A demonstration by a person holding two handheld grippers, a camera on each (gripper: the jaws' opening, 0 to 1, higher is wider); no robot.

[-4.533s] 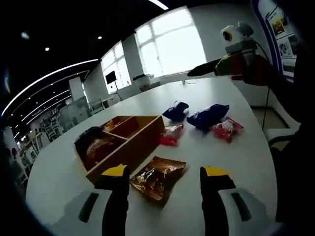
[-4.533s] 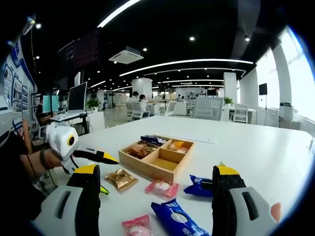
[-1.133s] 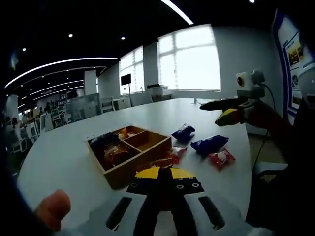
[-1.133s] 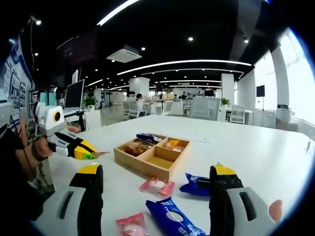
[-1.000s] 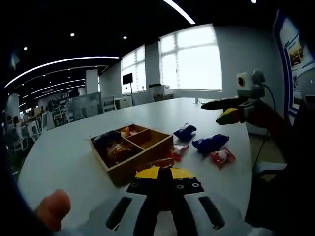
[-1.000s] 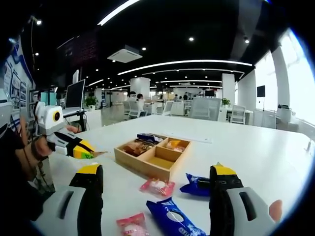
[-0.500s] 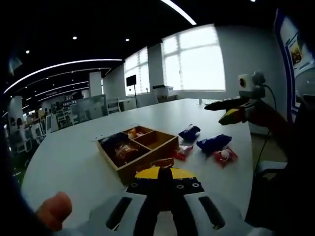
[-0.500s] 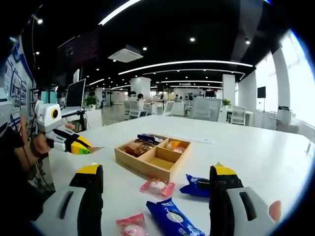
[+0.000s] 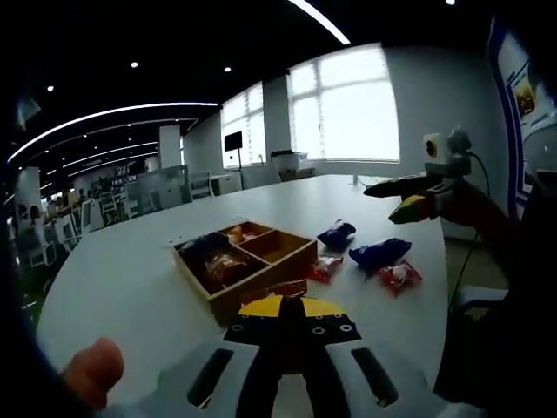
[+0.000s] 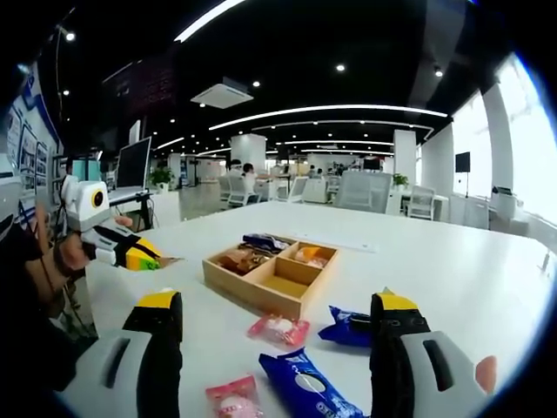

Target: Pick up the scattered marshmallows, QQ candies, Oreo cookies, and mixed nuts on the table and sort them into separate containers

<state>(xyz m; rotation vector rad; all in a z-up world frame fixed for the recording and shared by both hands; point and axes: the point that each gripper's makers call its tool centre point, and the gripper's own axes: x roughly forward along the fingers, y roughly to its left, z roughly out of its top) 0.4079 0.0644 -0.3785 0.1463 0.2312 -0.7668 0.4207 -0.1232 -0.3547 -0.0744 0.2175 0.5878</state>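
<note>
The left gripper (image 9: 291,315), low at the centre of the left gripper view, has its yellow-tipped jaws pressed together on a brown foil snack packet (image 9: 277,290), a strip of which peeks out just above the tips; a few seconds ago the same jaws stood apart over that packet as it lay flat on the white table (image 9: 113,261), so the pick is made and the packet is off the surface. Over the last second the wooden divided tray (image 9: 246,261), just beyond the jaws at mid-frame, has drifted slightly rightward in the picture, a shift of the camera with the hand and not of the tray, which suggests the carry toward a compartment is under way. Its near-left compartments already hold dark and orange wrappers; the compartment nearest the jaws looks empty. In the right gripper view the right gripper (image 10: 274,326) waits with jaws wide apart and nothing between them, as it was a second ago, framing the sweets not yet sorted: a red packet (image 10: 278,329) at lower centre, a pink packet (image 10: 233,399) at the bottom, a blue Oreo packet (image 10: 309,386) beside it and a second blue packet (image 10: 350,328) to the right. At the left edge of that view the packet-bearing gripper sits slightly higher than a moment ago.
</note>
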